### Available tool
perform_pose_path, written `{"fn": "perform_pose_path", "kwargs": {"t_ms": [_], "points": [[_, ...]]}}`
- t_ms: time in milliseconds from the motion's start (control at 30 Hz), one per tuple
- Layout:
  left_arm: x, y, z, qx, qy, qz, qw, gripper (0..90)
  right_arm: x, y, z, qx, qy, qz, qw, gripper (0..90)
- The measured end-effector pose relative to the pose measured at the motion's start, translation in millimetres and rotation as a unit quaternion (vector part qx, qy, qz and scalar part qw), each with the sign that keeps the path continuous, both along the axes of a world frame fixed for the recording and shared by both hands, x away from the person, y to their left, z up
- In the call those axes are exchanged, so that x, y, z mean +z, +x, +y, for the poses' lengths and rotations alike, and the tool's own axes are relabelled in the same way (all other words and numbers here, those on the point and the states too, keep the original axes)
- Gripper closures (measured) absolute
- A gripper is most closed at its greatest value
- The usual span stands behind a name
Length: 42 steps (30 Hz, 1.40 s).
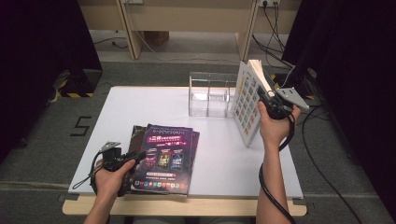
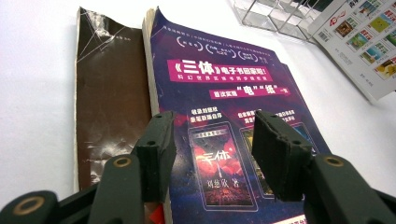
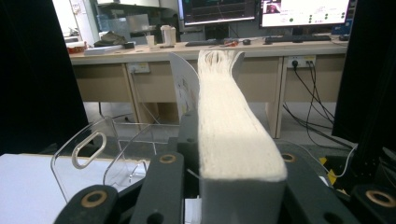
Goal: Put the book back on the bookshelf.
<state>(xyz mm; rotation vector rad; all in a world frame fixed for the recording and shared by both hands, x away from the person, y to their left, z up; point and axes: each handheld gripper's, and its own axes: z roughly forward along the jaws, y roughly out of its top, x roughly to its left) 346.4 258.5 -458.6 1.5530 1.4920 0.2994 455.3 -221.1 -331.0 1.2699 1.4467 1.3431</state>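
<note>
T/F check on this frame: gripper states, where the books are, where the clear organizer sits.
1. The right hand-held gripper clamps a thick book standing on its edge on the table. True.
2. The left hand-held gripper grips the purple book. False: its jaws stand open above the cover.
3. The purple book lies on top of a brown book. True.
4. The clear organizer holds two books. False: its compartments are empty.
5. The organizer stands at the table's near edge. False: it stands at the far side.
</note>
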Motion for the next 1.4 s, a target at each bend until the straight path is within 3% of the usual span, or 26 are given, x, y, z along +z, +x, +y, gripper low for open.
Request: {"fn": "perform_pose_path", "kwargs": {"t_ms": [767,1400], "points": [[-0.4,0.3,0.8,0.002,-0.001,-0.001,1.0,48.4,10.2,18.3,4.1,-0.009,-0.005,-0.011,0.9999,74.5],[0.6,0.8,3.5,0.004,-0.002,-0.002,1.0,48.4,18.8,42.9,10.7,-0.014,-0.007,-0.014,0.9998,74.6]]}}
